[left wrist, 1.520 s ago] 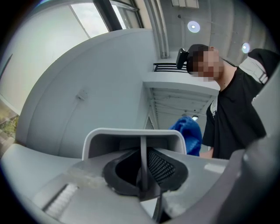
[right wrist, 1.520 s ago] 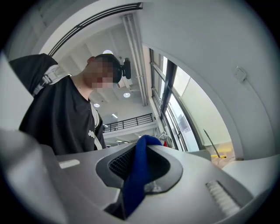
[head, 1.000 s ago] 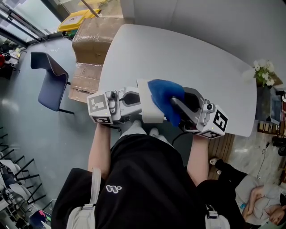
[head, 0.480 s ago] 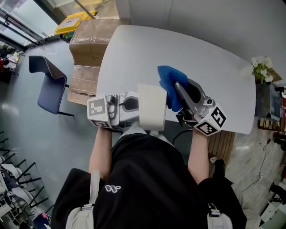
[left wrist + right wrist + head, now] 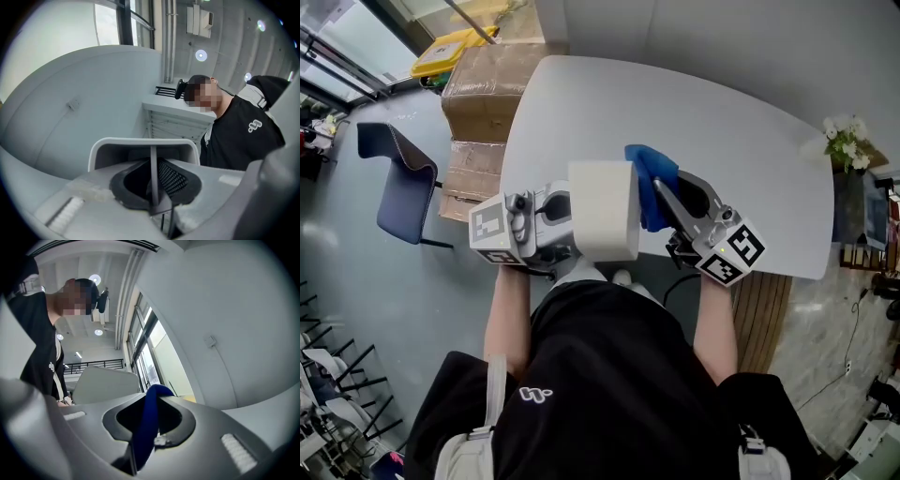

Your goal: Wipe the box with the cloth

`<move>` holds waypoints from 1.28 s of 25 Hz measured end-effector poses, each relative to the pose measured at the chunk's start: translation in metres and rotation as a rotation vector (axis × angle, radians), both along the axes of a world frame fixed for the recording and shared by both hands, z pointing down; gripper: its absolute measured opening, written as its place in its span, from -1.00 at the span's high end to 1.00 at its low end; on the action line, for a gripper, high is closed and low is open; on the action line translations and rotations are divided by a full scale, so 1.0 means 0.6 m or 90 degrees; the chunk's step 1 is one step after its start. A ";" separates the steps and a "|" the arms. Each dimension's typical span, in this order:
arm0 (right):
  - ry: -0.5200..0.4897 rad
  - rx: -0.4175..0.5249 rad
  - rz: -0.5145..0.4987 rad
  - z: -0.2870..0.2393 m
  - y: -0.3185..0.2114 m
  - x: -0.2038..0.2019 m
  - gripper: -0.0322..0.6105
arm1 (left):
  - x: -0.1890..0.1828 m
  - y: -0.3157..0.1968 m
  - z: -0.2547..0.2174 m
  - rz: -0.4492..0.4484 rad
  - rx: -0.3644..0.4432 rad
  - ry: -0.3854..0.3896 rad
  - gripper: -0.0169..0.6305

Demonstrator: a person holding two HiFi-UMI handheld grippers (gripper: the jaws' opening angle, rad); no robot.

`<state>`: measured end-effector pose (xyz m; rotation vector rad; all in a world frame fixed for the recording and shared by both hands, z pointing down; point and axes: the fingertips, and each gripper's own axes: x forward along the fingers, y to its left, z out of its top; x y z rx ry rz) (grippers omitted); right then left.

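While the left gripper is pinching one thin wall of the white box between its closed jaws, the right gripper is clamping down on a fold of the blue cloth. It is bringing that cloth up to the box's right side, where the two appear to be touching. Both things are hanging in the air over the near edge of the pale table, just in front of the person's body.

The box is looking light and hollow, with smooth, thin walls. It is probably stiff enough to wipe against, yet likely to twist or slide in a one-wall pinch if the cloth is pushing hard. Gripping deep on the rim is the sensible hold, with the wiping pressure going toward the left jaws rather than across them. The cloth is soft and limp. Held by one bunched fold, it is leaving loose fabric free to drag over the surface, which suits the job.
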<state>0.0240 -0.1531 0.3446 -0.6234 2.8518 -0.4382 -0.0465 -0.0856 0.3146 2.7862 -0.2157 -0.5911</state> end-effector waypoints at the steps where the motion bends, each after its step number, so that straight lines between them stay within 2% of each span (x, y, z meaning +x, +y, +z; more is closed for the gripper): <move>1: 0.009 0.002 -0.002 0.002 0.001 -0.002 0.73 | -0.002 -0.004 0.001 -0.006 -0.001 -0.006 0.79; 8: 0.061 0.014 -0.037 0.012 0.028 -0.013 0.73 | -0.006 -0.039 0.024 -0.062 -0.039 -0.043 0.79; 12: 0.063 0.021 -0.080 0.007 0.056 -0.018 0.73 | -0.016 -0.063 0.044 -0.099 -0.068 -0.058 0.79; 18: 0.004 0.040 -0.158 -0.036 0.098 -0.027 0.73 | -0.016 -0.077 0.064 -0.107 -0.083 -0.092 0.79; 22: -0.028 0.044 -0.172 -0.055 0.105 -0.024 0.73 | -0.014 -0.080 0.070 -0.104 -0.090 -0.093 0.79; 27: -0.081 0.044 -0.164 -0.077 0.105 -0.014 0.73 | -0.010 -0.081 0.091 -0.112 -0.092 -0.151 0.79; 32: -0.120 0.040 -0.108 -0.088 0.086 0.005 0.73 | -0.002 -0.082 0.118 -0.123 -0.095 -0.221 0.79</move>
